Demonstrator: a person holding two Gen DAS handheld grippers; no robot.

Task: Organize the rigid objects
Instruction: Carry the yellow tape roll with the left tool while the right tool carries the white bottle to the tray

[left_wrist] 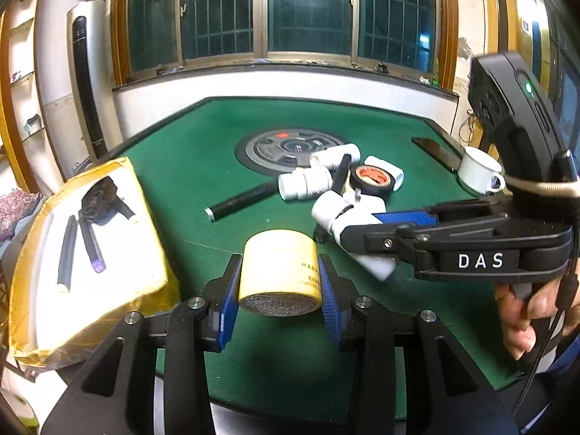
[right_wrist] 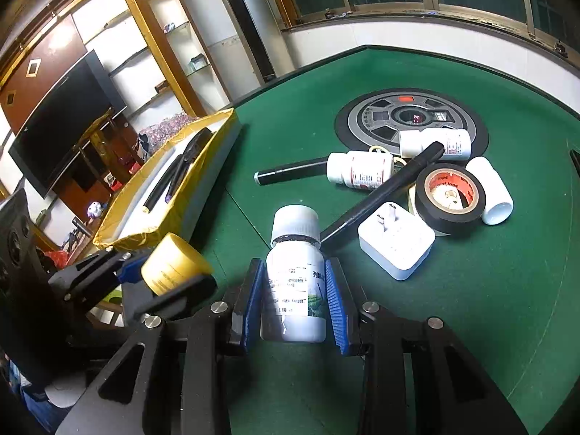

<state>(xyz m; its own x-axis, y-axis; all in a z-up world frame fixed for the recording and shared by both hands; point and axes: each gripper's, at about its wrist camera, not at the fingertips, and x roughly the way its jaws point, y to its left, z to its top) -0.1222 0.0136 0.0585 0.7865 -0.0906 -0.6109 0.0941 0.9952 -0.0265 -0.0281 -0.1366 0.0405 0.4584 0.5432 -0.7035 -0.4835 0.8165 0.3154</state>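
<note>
Two grippers fill the near edge of the scene, each clamped on a container above the green felt table (right_wrist: 471, 308). The left gripper (left_wrist: 279, 286) presses its blue pads against the sides of a yellow jar (left_wrist: 279, 268), held lifted clear of the felt, just right of the yellow-edged box (left_wrist: 90, 290). The right gripper (right_wrist: 295, 297) grips a white bottle (right_wrist: 295, 275) with a printed label and a white cap, its base raised off the table; in the left wrist view this gripper reaches in from the right, a hand (left_wrist: 525, 315) wrapped round its handle and trigger.

Just past the bottle lie a white plug adapter (right_wrist: 397, 241) and a long black marker (right_wrist: 380, 195), resting slantwise. Beyond them a roll of black tape (right_wrist: 449, 194) leans on a paler roll, with a white tube (right_wrist: 491, 190) touching it on the right. Farther off lie two more white bottles (right_wrist: 359, 170) and a second black marker (right_wrist: 290, 170), near the round grey centre panel (right_wrist: 409, 116) of the table. At the left, the box holds two dark pens (left_wrist: 67, 253) and a black tool. A white cup (left_wrist: 478, 174) stands at the far right edge beside a dark flat object.

Behind the table runs a white sill under wood-framed, barred windows (left_wrist: 308, 11), dark outside. To the far left stand a tall white unit (right_wrist: 243, 21), glass shelves and a black television (right_wrist: 61, 123).
</note>
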